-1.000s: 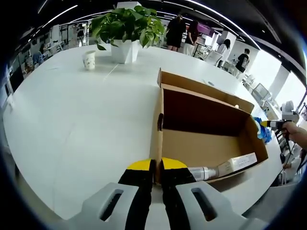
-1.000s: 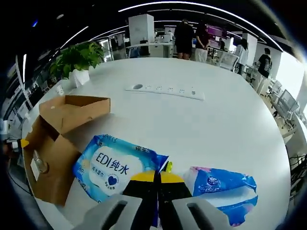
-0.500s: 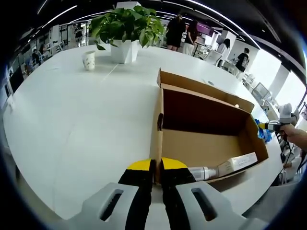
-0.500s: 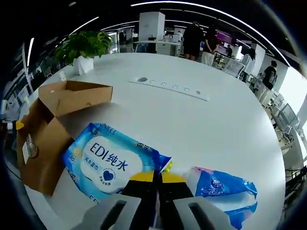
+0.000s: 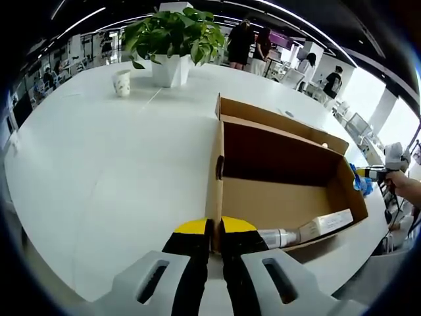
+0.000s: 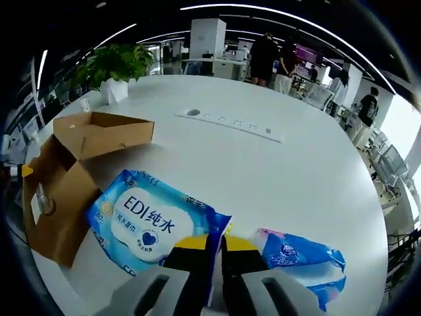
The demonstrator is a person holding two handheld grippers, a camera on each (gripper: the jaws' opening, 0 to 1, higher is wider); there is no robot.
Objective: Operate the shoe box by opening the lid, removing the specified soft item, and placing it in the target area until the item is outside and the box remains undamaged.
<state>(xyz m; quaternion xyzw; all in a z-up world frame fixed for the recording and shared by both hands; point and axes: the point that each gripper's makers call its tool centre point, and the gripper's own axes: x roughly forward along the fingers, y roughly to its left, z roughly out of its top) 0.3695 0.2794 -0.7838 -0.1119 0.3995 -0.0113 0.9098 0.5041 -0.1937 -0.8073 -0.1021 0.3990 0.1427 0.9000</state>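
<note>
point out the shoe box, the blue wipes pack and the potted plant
shoe box (image 5: 279,158), left gripper view, inner back wall
blue wipes pack (image 6: 148,220), right gripper view, white label
potted plant (image 5: 172,36), left gripper view, leaves

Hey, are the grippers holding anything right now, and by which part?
The left gripper is shut on the shoe box, pinching its near side wall. The right gripper has its fingers slightly apart at a corner of the blue wipes pack.
</note>
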